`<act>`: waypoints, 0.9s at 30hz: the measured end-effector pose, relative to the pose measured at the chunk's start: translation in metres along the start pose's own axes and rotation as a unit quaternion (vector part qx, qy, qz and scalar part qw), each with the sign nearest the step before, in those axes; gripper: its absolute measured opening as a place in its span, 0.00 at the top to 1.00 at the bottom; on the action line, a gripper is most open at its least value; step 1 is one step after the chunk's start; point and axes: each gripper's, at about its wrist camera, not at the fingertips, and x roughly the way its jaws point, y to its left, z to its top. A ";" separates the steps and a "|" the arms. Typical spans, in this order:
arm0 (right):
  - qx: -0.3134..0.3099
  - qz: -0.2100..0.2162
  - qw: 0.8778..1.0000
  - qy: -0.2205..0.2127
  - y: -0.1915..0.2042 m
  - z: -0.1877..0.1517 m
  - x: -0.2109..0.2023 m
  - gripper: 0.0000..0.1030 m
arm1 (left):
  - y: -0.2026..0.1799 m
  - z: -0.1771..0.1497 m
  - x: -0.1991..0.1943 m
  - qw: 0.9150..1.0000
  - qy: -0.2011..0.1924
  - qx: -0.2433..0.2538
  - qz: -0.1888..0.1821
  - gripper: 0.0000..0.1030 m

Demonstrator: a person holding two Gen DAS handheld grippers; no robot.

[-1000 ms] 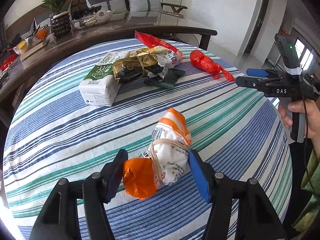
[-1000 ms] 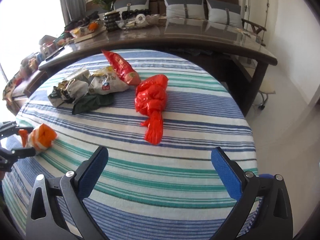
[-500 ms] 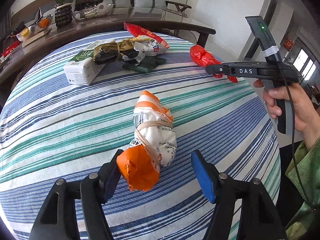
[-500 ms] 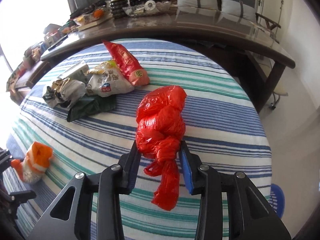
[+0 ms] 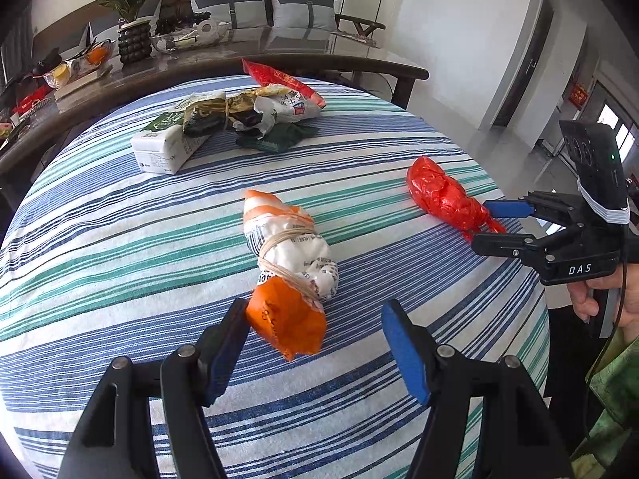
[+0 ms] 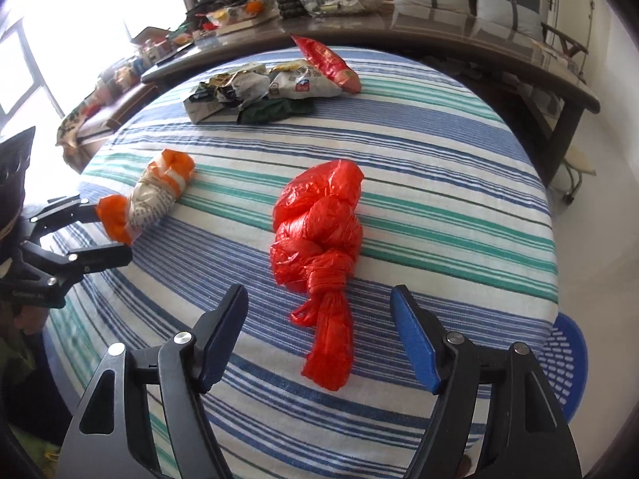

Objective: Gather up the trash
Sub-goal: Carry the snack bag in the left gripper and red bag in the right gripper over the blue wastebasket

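An orange and white bag bundle point(image 5: 289, 263) tied with string lies on the striped tablecloth point(image 5: 120, 247). My left gripper point(image 5: 315, 343) is open, its jaws at either side of the bundle's orange end. A knotted red plastic bag point(image 6: 319, 231) lies nearer the table's right edge. My right gripper point(image 6: 319, 331) is open with the bag's tail between its fingers, not clamped. The right gripper also shows in the left wrist view point(image 5: 499, 221) at the red bag point(image 5: 443, 195). The left gripper shows in the right wrist view point(image 6: 108, 231) at the bundle point(image 6: 155, 195).
A pile of wrappers, a white-green carton point(image 5: 167, 147) and a red snack packet point(image 5: 279, 80) lie at the table's far side. A dark long table point(image 5: 239, 60) with clutter stands behind. A blue basket point(image 6: 567, 363) stands on the floor at the table's right.
The right gripper was closed around the red bag half a second ago and is open now, with the bag lying closer to the table's near edge. The left gripper stays open at the orange bundle.
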 end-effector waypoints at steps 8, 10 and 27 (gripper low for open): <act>0.013 0.007 1.000 -0.018 -0.002 0.014 -0.003 0.16 | 0.000 0.014 0.009 1.000 -0.009 -0.005 0.025 0.27; 0.012 0.003 1.000 -0.015 0.002 0.020 0.003 0.17 | -0.003 0.016 0.018 0.999 -0.003 0.011 0.049 0.27; 0.012 -0.010 1.000 0.012 0.006 0.033 0.026 0.55 | 0.000 0.021 0.027 0.998 -0.010 0.012 0.062 0.53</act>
